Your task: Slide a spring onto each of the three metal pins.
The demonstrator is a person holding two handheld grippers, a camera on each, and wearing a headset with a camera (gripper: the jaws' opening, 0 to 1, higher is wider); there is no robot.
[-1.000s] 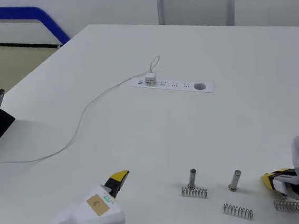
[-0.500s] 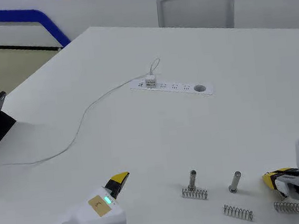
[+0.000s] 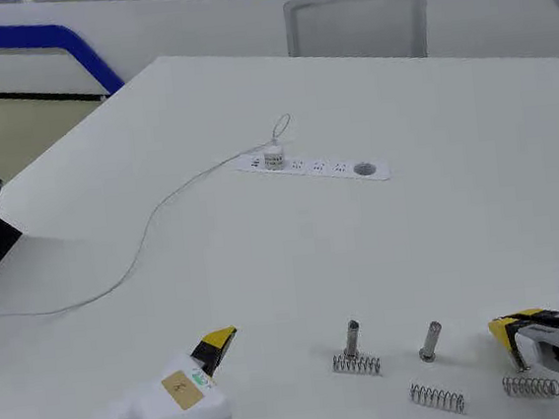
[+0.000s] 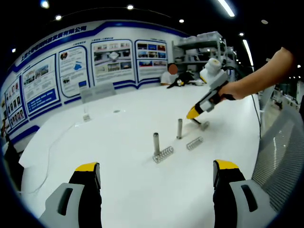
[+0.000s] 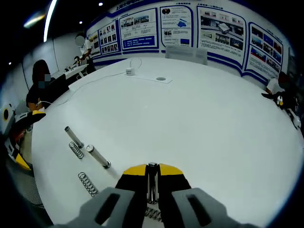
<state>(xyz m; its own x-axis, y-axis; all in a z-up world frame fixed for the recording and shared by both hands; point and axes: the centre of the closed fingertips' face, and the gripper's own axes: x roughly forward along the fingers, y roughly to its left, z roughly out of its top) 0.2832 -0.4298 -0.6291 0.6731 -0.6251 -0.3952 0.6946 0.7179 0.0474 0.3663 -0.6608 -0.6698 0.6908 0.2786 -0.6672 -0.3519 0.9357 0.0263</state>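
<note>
Two pins (image 3: pixel 351 337) stand unmoved; right gripper (image 5: pixel 151 171) apparently clamps a third pin (image 5: pixel 151 186).

Head view: bright, even overhead light, sharp. White desk (image 3: pixel 263 241) near washed out, shadows faint and soft. Gripper views: strong fisheye bending at edges, ceiling strips (image 4: pixel 229 8) blown out, walls dimmer. Right hand-held gripper (image 5: pixel 151 167) slightly soft up close; its metal pin (image 5: pixel 151 185) glints.
</note>
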